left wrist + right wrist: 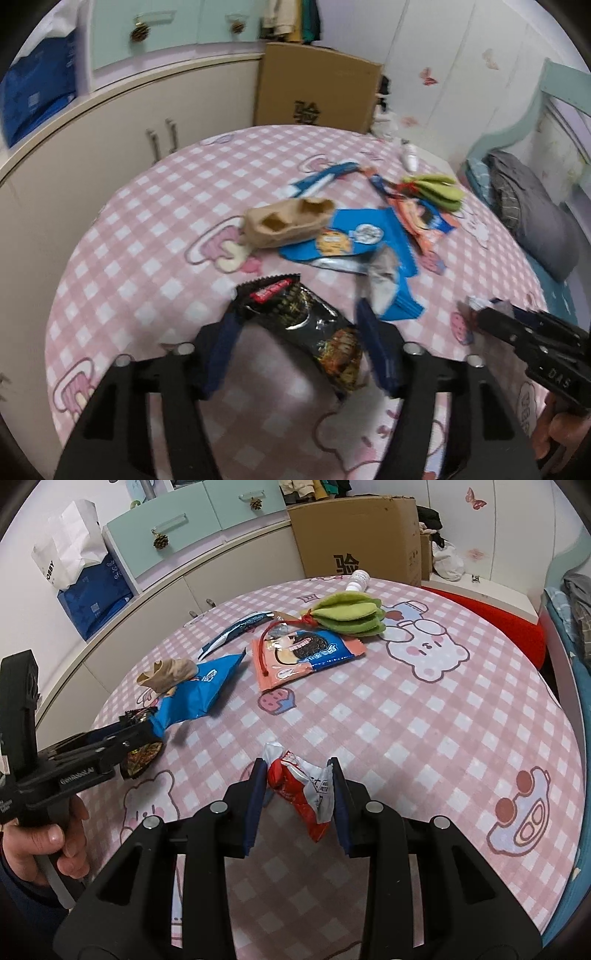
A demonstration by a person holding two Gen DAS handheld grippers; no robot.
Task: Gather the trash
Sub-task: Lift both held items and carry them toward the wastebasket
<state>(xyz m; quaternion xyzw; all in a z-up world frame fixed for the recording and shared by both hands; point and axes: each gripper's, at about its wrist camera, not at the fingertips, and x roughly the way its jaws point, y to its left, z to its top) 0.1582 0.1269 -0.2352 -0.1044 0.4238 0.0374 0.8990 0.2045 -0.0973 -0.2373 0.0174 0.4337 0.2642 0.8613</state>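
Note:
My left gripper (297, 314) has a black snack wrapper (306, 325) lying between its wide-apart fingers, above the pink checked tablecloth (147, 229). It also shows in the right wrist view (136, 731), with the black wrapper (142, 755) at its tip. My right gripper (297, 771) is closed on a crumpled red and white wrapper (303, 788). Its tip shows at the right of the left wrist view (476, 314). Further back lie a blue bag (354, 236), a brown paper piece (288, 221), an orange cookie wrapper (303, 651) and a thin blue wrapper (236, 629).
A green plush toy (347, 616) and a small white bottle (357, 580) lie at the table's far side. A cardboard box (358, 539) and cream cabinets (92, 147) stand behind. A bed (524, 206) is on the right.

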